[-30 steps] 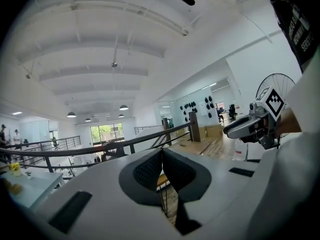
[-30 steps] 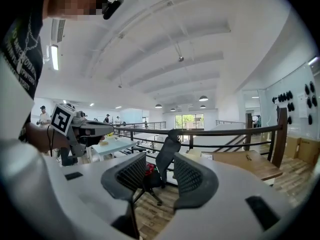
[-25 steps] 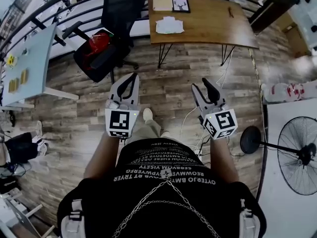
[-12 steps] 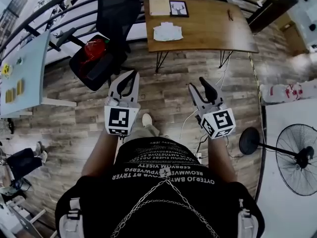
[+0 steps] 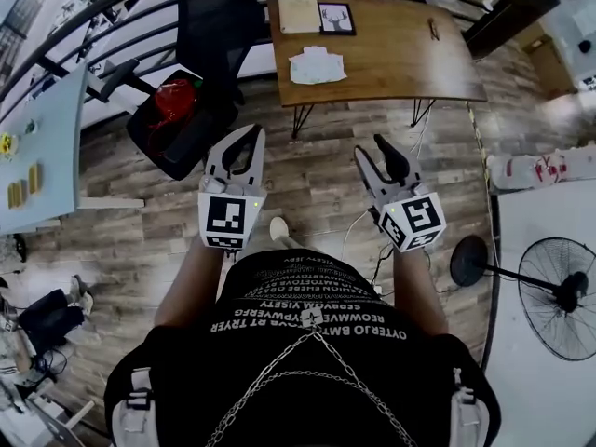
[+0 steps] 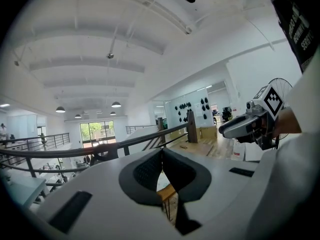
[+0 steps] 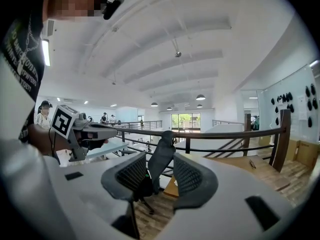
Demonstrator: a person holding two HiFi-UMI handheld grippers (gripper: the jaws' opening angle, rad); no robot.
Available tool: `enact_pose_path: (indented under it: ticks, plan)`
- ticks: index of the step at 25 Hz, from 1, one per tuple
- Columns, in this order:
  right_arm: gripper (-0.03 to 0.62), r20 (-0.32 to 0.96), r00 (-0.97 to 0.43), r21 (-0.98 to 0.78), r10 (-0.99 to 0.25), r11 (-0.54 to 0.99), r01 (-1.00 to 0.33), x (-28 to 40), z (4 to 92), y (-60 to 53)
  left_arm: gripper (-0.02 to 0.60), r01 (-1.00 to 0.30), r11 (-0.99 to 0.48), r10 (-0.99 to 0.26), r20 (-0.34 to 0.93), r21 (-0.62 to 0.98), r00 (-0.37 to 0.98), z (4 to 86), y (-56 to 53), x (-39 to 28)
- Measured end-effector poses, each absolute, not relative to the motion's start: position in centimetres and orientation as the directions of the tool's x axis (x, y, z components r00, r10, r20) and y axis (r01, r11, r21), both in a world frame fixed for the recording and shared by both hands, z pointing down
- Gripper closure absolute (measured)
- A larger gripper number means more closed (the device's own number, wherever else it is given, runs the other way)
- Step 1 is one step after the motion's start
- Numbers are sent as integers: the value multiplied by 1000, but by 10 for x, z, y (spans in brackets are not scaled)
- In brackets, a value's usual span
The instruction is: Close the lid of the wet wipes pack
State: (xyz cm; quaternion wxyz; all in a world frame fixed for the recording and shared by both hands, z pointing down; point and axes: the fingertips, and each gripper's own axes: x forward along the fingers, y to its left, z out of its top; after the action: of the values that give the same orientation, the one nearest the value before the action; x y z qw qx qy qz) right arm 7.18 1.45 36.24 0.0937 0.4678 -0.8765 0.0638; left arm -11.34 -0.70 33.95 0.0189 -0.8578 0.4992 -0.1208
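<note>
The wet wipes pack [image 5: 317,65] is a white, crumpled-looking packet lying on the brown wooden table [image 5: 400,59] ahead of me; its lid is too small to make out. Both grippers are held out level over the plank floor, well short of the table. My left gripper [image 5: 251,138] has its jaws touching at the tips, with nothing between them [image 6: 162,156]. My right gripper [image 5: 377,152] has its jaws apart with an empty gap [image 7: 160,176]. Each gripper also shows in the other's view: the right gripper [image 6: 250,124] and the left gripper [image 7: 87,131].
A black office chair [image 5: 182,110] with something red on its seat stands left of the table. The table also holds a framed deer picture [image 5: 337,15], a pale board [image 5: 300,9] and a pen [image 5: 434,28]. A dark railing [image 5: 112,26] runs behind. A floor fan [image 5: 559,291] stands right, a pale blue table [image 5: 42,133] left.
Both grippers have been carried forward together; the table, chair and wipes pack sit a little nearer. Neither gripper's jaws have changed.
</note>
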Motion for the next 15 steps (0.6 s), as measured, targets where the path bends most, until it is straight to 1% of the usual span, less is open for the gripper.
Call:
enact_pose_path:
  ticks: [5, 10, 15]
  plan:
    - [430, 237, -533, -8, -812, 547, -837, 54, 362, -3, 554, -861, -486, -872, 143, -148, 467, 329, -31, -140]
    - [430, 252, -537, -9, -805, 553, -833, 29, 362, -13, 554, -863, -488, -871, 145, -132, 470, 333, -50, -167]
    - [430, 259, -534, -19, -805, 548, -836, 14, 362, -9, 554, -852, -510, -857, 147, -120, 493, 338, -53, -174]
